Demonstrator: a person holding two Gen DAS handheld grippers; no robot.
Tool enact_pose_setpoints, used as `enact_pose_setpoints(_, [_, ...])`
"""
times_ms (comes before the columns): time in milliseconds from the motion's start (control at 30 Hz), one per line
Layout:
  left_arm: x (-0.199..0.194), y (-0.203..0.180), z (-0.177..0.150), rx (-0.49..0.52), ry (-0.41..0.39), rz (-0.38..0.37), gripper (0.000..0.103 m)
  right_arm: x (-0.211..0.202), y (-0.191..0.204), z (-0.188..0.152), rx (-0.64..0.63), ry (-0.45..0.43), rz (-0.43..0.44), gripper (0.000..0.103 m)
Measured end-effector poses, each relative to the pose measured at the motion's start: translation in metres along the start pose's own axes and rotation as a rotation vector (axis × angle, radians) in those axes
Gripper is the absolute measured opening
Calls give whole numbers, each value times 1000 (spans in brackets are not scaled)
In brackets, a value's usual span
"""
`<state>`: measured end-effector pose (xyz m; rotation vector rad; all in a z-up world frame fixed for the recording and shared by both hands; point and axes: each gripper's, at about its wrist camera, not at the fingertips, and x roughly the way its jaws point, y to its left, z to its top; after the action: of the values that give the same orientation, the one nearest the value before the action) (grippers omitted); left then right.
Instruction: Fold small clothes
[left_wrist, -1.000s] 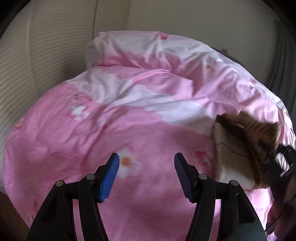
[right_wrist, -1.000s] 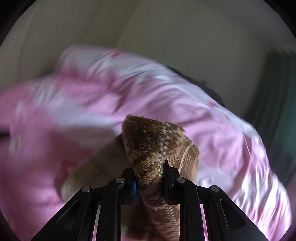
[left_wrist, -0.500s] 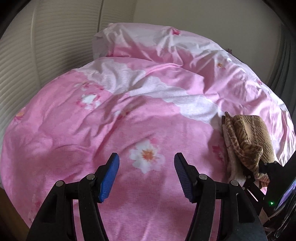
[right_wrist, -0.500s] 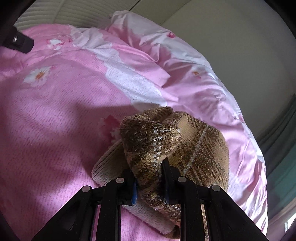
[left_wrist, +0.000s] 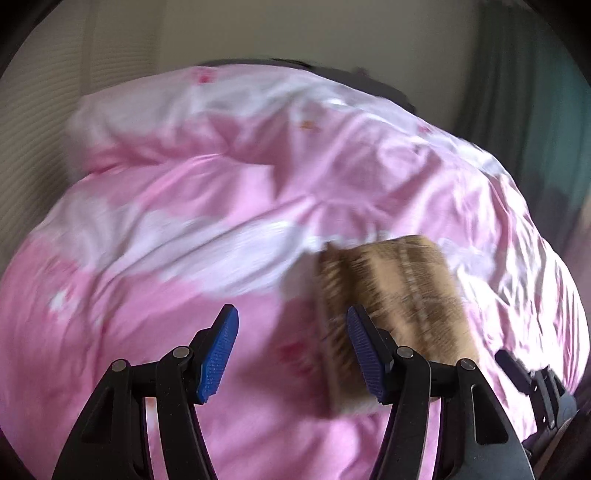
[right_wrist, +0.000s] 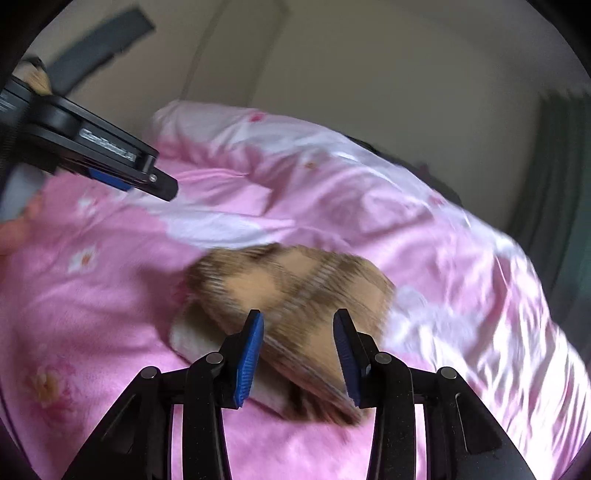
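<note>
— Right wrist view: right gripper (right_wrist: 298, 354), how set?
— Jaws apart, just been opening; blue pads (right_wrist: 249, 360) clear of the cloth on both sides. Nothing pinched.
— And between them?
— Folded brown garment (right_wrist: 291, 295), lying flat on the pink duvet (right_wrist: 110, 295), seen in the gap and stretching ahead of the fingertips. Blurred, so weave hard to read; a paler layer peeking out at its left lower edge.
— Further out?
— Up and left of the fingers, left gripper (right_wrist: 162, 184), seen side-on, poised above the duvet, well apart from the garment. Beyond the garment, rumpled bedding, then a plain wall (right_wrist: 369, 74); a dark green curtain (right_wrist: 565, 155) at far right.
— Left wrist view, then?
— Left gripper (left_wrist: 291, 354) wide open, empty, only pink duvet (left_wrist: 147, 295) in the gap. Garment (left_wrist: 402, 291) just past and right of the right-hand finger, partly hidden behind it, resting on the duvet. Touching that finger or not: cannot tell through the blur.
— Anything else to the right?
— Black tip of the right gripper (left_wrist: 517, 373) at the lower right edge, just beside the garment's near corner.
</note>
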<state>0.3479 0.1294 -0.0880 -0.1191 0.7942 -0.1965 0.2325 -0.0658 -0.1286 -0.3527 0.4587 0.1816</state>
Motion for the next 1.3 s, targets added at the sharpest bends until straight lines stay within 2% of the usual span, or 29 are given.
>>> enact_pose_setpoints(133, [53, -33, 36, 93, 114, -102, 60, 12, -32, -13, 126, 42, 14, 39])
enact_pose_setpoints(233, [89, -49, 47, 137, 178, -126, 60, 24, -52, -20, 214, 67, 41, 40])
enact_pose_setpoints(367, [138, -56, 51, 131, 269, -123, 58, 34, -68, -28, 317, 79, 71, 53])
enact_pose_setpoints(433, [153, -54, 50, 102, 296, -143, 56, 37, -72, -30, 345, 70, 75, 55])
enact_pose_setpoints(533, [165, -48, 46, 48, 331, -208, 46, 40, -75, -33, 362, 61, 85, 55])
enact_pose_setpoints(567, [168, -47, 45, 37, 348, -230, 37, 40, -76, -34, 366, 60, 85, 55])
enact_pose_setpoints(600, [170, -47, 44, 42, 354, -232, 36, 40, -77, -35, 369, 60, 83, 55])
enact_pose_setpoints(700, [163, -48, 41, 60, 327, -229, 22, 40, -82, -37, 387, 64, 75, 55])
enact_pose_setpoints(833, [136, -37, 41, 22, 253, -208, 20, 39, -88, -39, 400, 92, 35, 55])
enact_pose_setpoints(967, [100, -23, 36, 7, 188, -184, 20, 32, -91, -43, 423, 112, 47, 55])
enact_pose_setpoints(1100, [105, -24, 25, 53, 214, -150, 20, 22, -79, -52, 424, 136, 87, 55])
enact_pose_setpoints(1300, [125, -26, 23, 33, 233, -159, 20, 27, -47, -60, 356, 182, 89, 55])
